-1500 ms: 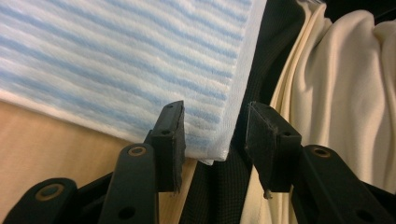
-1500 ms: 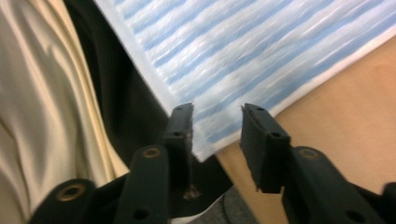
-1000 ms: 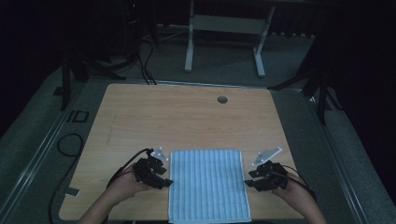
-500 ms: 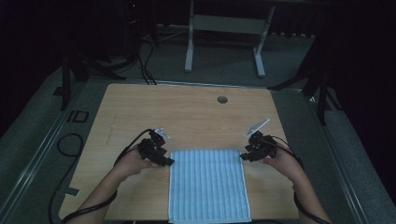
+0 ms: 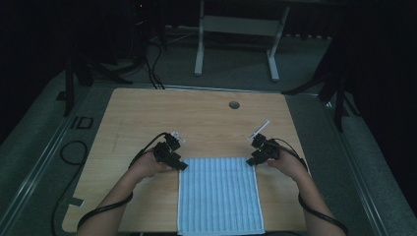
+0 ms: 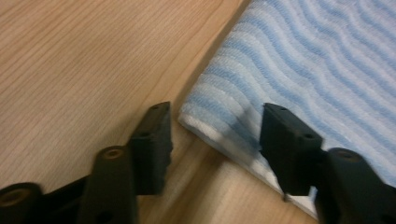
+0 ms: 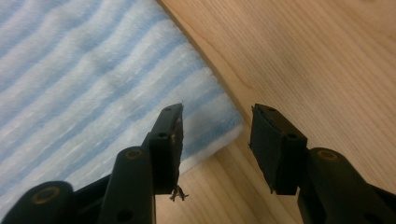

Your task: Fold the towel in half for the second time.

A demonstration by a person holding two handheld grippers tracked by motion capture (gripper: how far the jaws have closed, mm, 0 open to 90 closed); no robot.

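Wooden desk (image 5: 147, 118), pale grain, rounded corners, with 1 round cable hole (image 5: 234, 104) near its far edge; dark carpeted floor around it and a white metal frame (image 5: 236, 29) standing beyond.

Item 1: towel (image 5: 219, 194), rectangular, flat, soft ribbed weave in wavy blue and white stripes with a white hem. It lies at the middle of the desk's near edge, its near end reaching that edge.

Item 2: left gripper (image 5: 181, 165), black, 2 blocky jaws with screw holes, held at the towel's far left corner. In the left gripper view (image 6: 214, 135) the jaws stand apart astride that corner, 1 over bare wood, 1 over cloth; they have just been closing a little, and the corner lies between them, not pinched.

Item 3: right gripper (image 5: 251, 161), same build, at the towel's far right corner. In the right gripper view (image 7: 215, 140) its jaws stand apart over the corner, 1 above cloth, 1 above wood; they too have just been closing a little, nothing clamped.

Cables trail from both grippers along the person's forearms.
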